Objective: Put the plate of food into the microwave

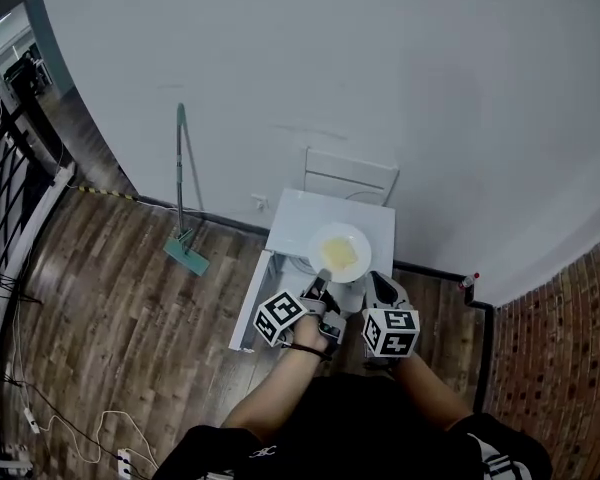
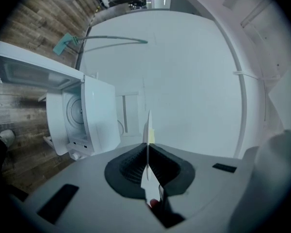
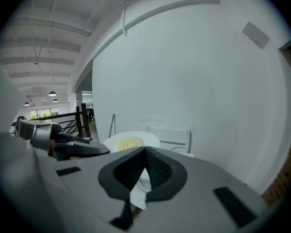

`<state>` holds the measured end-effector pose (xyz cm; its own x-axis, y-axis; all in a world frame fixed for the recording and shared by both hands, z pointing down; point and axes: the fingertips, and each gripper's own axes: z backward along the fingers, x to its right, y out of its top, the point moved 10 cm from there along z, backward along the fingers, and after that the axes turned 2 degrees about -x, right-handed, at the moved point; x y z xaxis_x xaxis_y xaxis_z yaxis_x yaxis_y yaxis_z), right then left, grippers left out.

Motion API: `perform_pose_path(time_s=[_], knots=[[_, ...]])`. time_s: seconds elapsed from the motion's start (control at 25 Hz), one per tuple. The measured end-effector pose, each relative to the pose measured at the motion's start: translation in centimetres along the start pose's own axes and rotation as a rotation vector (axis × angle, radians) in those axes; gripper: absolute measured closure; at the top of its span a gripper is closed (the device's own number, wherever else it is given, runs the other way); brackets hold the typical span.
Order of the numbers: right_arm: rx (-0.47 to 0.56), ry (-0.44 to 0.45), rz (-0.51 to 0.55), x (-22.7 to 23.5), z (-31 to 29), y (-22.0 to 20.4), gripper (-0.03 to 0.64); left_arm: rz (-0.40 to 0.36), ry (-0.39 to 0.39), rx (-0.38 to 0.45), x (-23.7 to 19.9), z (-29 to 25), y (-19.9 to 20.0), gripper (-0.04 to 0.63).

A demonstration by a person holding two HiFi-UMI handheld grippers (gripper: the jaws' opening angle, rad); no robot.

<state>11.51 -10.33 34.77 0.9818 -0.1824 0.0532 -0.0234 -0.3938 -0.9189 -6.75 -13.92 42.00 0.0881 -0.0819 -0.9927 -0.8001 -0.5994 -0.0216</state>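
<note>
The round white plate (image 1: 340, 253), carrying a flat pale-yellow portion of food, is held over the top of the white microwave (image 1: 305, 218), its rim clamped in the left claw (image 1: 322, 282), with the right claw (image 1: 378, 280) narrow, pads together, beside it.

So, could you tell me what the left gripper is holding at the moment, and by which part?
The plate of food, pinched at its near rim by the fingers of the left gripper.

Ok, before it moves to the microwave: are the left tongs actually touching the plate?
Touching. The left gripper view shows the plate edge-on, pinched between the left gripper tongs.
</note>
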Motion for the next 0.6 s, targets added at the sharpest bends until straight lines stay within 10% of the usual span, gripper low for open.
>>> perform_pose_path(time_s=[0.6], knots=[[-0.02, 0.123, 0.004, 2.2, -5.3, 0.5, 0.607, -0.002, 0.039, 0.111, -1.3, -2.8, 1.9, 0.583]])
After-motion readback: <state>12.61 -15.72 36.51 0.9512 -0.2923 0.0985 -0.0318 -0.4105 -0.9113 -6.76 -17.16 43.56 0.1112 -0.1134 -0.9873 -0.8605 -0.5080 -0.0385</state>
